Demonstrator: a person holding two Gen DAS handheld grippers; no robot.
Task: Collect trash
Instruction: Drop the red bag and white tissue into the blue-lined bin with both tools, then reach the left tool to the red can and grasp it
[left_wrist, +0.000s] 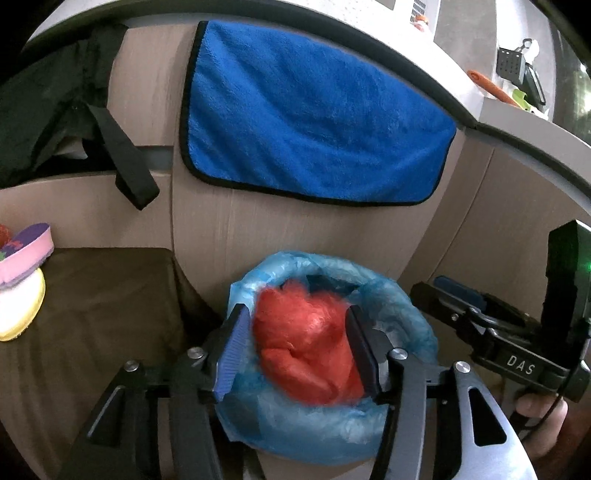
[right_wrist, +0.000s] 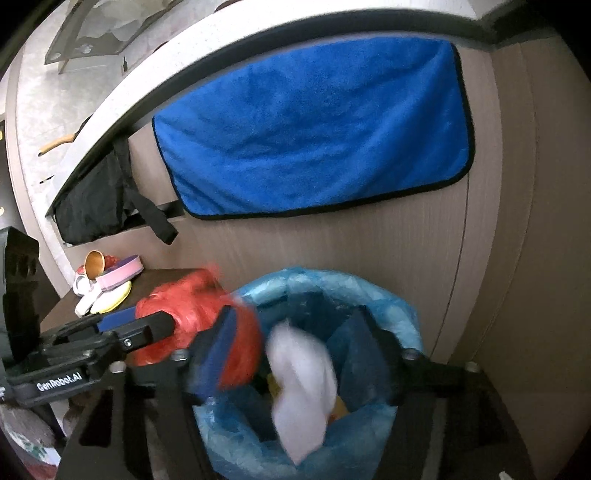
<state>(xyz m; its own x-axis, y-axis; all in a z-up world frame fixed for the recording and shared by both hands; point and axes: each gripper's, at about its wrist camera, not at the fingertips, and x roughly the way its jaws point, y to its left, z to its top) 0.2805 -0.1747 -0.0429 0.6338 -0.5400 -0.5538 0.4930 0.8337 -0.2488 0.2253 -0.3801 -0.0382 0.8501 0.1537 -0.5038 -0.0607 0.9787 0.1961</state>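
Note:
A bin lined with a blue plastic bag (left_wrist: 402, 306) (right_wrist: 384, 295) stands against the wooden cabinet front. My left gripper (left_wrist: 299, 347) is shut on a crumpled red plastic bag (left_wrist: 306, 343) and holds it over the bin mouth; the red bag also shows in the right wrist view (right_wrist: 184, 306). My right gripper (right_wrist: 295, 350) is open above the bin. A blurred white crumpled piece of trash (right_wrist: 303, 387) is between its fingers, apart from both pads, over the bin opening. The right gripper also shows in the left wrist view (left_wrist: 458, 299).
A blue towel (left_wrist: 314, 118) (right_wrist: 314, 133) hangs on the cabinet front below the counter edge. A black bag (left_wrist: 48, 110) (right_wrist: 92, 199) hangs at the left. A dark low table (left_wrist: 92, 295) carries pink and yellow toys (left_wrist: 22, 273) (right_wrist: 110, 280).

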